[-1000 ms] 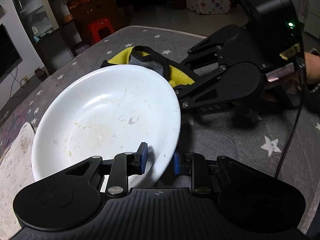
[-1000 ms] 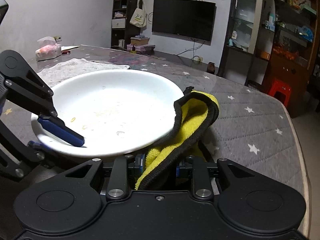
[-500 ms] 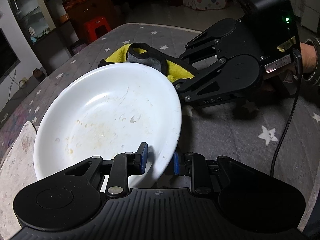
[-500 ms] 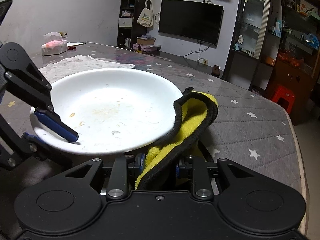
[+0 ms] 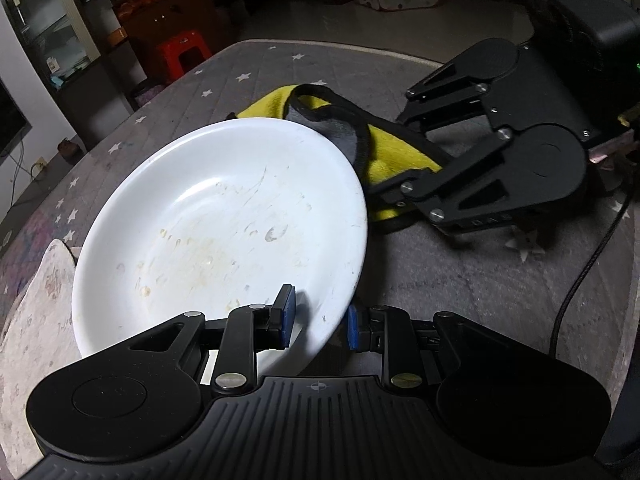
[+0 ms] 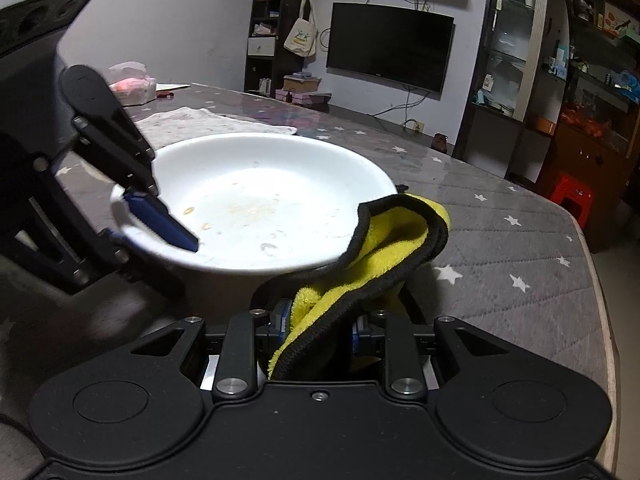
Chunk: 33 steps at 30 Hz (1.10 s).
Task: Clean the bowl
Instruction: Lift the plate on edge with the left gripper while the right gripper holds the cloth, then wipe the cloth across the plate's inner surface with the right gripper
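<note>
A wide white bowl (image 5: pixel 224 224) with dried yellowish food smears is held tilted above the grey star-patterned table. My left gripper (image 5: pixel 318 320) is shut on its near rim, one blue pad inside and one outside. Seen from the right wrist, the same bowl (image 6: pixel 264 204) sits ahead, with the left gripper (image 6: pixel 156 224) clamped on its left rim. My right gripper (image 6: pixel 320 328) is shut on a yellow cloth with black trim (image 6: pixel 380 240), which stands up against the bowl's right edge. In the left wrist view the cloth (image 5: pixel 360 140) rests just behind the bowl's far rim.
A pale patterned mat (image 5: pixel 32 320) lies under the bowl's left side; it shows as a white mat (image 6: pixel 208 124) behind the bowl from the right. A tissue pack (image 6: pixel 132 84) sits far left. A red stool (image 5: pixel 180 54) stands beyond the table's edge. A black cable (image 5: pixel 580 276) trails at right.
The right gripper with the cloth has drawn back a little from the bowl's rim and the bowl sits slightly more tilted. Both grips are unchanged.
</note>
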Motion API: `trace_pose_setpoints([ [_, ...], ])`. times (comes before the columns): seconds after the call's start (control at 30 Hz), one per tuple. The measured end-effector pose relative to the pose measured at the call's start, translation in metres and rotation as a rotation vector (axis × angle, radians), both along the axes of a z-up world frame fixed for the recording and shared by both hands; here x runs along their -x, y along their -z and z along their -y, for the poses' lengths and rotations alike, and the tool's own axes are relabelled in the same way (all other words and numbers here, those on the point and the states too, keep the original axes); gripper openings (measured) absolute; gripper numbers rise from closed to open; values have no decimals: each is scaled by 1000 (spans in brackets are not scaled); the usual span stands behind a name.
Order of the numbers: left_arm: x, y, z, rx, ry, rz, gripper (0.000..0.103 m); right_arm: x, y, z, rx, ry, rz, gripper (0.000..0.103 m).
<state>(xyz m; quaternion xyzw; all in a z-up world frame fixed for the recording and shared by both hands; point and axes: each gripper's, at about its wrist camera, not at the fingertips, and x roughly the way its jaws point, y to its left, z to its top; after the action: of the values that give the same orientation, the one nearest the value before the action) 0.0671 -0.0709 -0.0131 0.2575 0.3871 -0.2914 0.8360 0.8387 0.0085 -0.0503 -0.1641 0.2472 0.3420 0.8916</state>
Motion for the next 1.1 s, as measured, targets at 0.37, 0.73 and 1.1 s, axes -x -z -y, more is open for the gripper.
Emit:
trace_pose_setpoints([
  [0.37,0,2,-8,-25,42,-15,26,7,-3,-2,1,-37,-4,28],
  [0.73,5,3,-8,-32,61,-21,26,-19,-2,-5,5,-35,7,28],
  [1.1,11,2,-7,-45,59,-26,26,-44,-1,-3,32,-59,37,28],
])
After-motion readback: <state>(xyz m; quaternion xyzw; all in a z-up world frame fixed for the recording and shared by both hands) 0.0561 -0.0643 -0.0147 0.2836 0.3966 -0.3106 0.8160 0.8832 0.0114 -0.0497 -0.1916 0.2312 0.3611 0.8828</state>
